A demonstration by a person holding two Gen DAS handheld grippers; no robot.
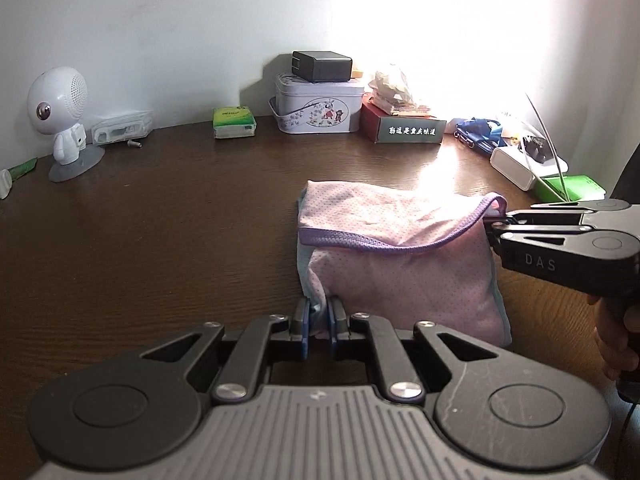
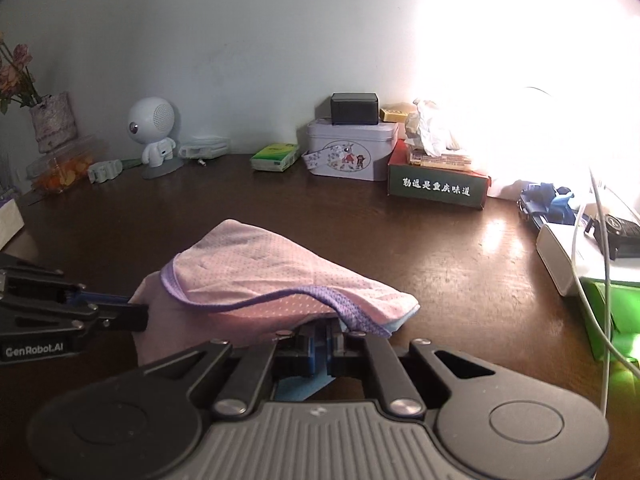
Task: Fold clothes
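Note:
A pink dotted garment (image 1: 400, 248) with a purple hem and pale blue lining lies partly folded on the dark wooden table (image 1: 160, 220). My left gripper (image 1: 319, 312) is shut on its near left edge. In the same view my right gripper (image 1: 490, 226) comes in from the right, shut on the purple hem, with a hand behind it. In the right wrist view the garment (image 2: 280, 276) drapes over my right gripper (image 2: 320, 332), which pinches the hem and blue lining. There my left gripper (image 2: 140, 314) clamps the cloth's left side.
Along the back wall stand a white robot figure (image 1: 60, 120), a green tissue pack (image 1: 234, 122), a decorated tin (image 1: 318, 108) with a black block on top, and a red-green box (image 1: 404, 128). White and green boxes (image 2: 576, 264) with cables crowd the right. A flower vase (image 2: 52, 120) stands far left.

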